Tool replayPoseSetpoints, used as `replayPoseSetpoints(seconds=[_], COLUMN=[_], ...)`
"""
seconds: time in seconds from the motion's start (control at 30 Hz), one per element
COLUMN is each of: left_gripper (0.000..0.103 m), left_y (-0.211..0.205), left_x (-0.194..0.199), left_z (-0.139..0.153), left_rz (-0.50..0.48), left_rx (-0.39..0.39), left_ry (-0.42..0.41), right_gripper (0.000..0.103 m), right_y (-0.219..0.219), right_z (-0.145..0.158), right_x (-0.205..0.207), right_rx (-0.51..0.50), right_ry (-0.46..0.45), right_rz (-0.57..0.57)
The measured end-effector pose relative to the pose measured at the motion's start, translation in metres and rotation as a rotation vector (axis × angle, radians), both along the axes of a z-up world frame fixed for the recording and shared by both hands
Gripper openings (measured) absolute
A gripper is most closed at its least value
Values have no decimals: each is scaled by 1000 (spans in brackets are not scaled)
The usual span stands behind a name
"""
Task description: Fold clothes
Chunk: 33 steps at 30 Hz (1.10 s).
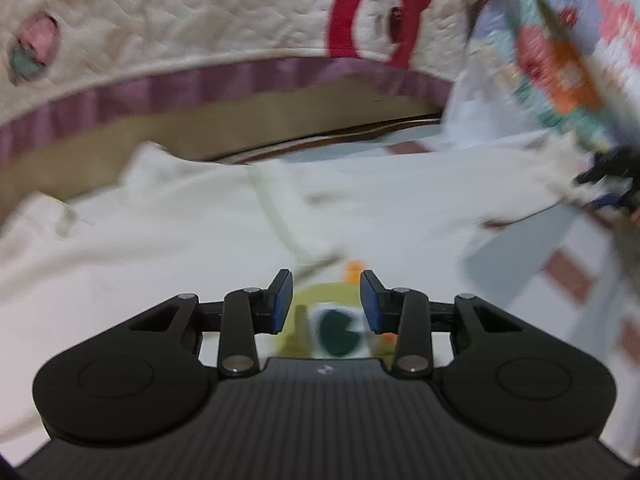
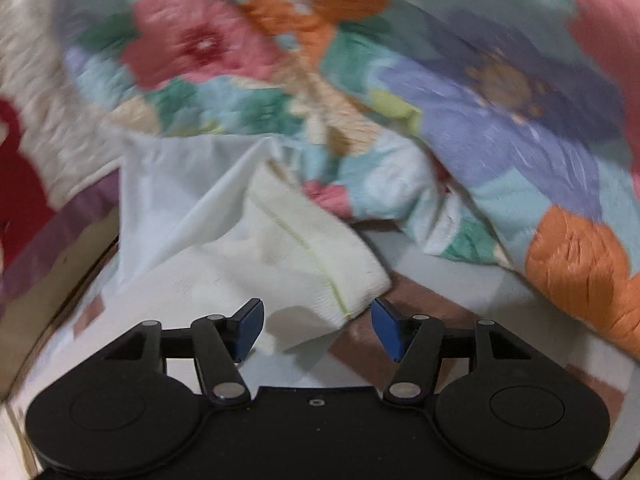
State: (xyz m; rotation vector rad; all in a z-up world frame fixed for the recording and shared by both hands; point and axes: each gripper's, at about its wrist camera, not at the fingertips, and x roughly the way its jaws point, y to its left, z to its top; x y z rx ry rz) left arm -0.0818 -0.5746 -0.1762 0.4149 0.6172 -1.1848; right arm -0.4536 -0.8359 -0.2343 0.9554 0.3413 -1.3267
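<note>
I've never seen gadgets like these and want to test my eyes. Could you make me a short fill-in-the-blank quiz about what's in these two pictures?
1. The left gripper hangs over a white garment with its jaws ____.
2. The pads on the right gripper are coloured ____.
3. The quilt behind the white cuff has a pattern of ____.

Missing words: open; blue; flowers

I see a bed with a checked sheet (image 1: 560, 248) in pale blue, white and brown. A cream garment (image 1: 200, 232) lies spread flat on it. A floral quilt (image 2: 460, 100) lies bunched at its far side.
</note>
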Motion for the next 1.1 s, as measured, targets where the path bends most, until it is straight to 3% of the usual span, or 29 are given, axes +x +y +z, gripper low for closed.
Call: replayPoseSetpoints(seconds=[0.1,0.17,0.27,0.4,0.5,0.63,0.73,0.83,0.97,1.1], left_gripper=[41,46,48,48,48,51,54,55,59,59], left_y=[18,28,42,82,123,189,230,247,257,252], left_x=[24,32,40,49,67,113,138,149,154,154], left_z=[-6,-8,-9,-5,-8,-12,-13,-14,-18,-22], left_rz=[37,57,62,69,131,338,447,473,509,514], left_rx=[9,27,74,89,153,212,227,244,191,180], left_ry=[30,-26,-103,-146,-178,-43,-7,-12,28,-78], right_gripper=[70,72,72,71,71,71,69,69,69,69], right_y=[-5,-9,8,33,51,76,96,116,135,151], right_z=[-6,-10,-3,8,15,26,32,35,26,19], right_x=[5,9,39,81,113,155,198,241,259,252], right_rx=[-4,-7,-46,-102,-143,-199,-162,-158,-142,-109], right_ry=[-6,-7,45,118,172,245,83,85,123,118], right_rz=[-16,-26,53,167,252,366,613,763,812,819])
